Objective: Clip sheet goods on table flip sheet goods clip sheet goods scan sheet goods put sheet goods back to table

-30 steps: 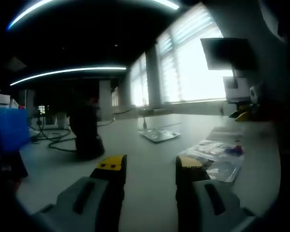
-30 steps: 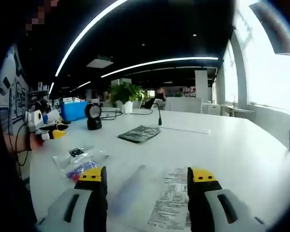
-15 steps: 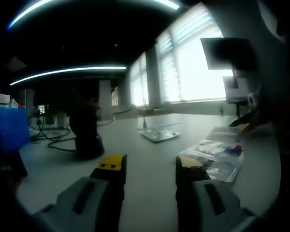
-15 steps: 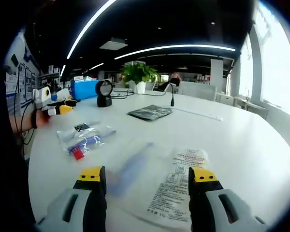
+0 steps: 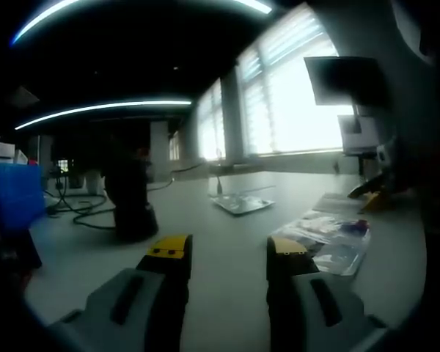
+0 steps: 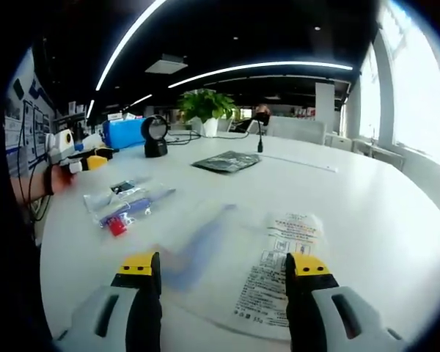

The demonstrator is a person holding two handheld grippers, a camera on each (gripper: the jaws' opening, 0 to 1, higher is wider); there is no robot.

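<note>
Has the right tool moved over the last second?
Yes. The right tool advanced over the clear bag; the bag's printed label now lies between its jaws.

No text readable. Clear flat bag [image 6: 235, 257] on the table [image 6: 367, 213] carries a white printed label [image 6: 279, 275] with lines of print and small boxed marks, too small and blurred to read. Wall posters [image 6: 22, 132] at left edge show print, also illegible.
</note>
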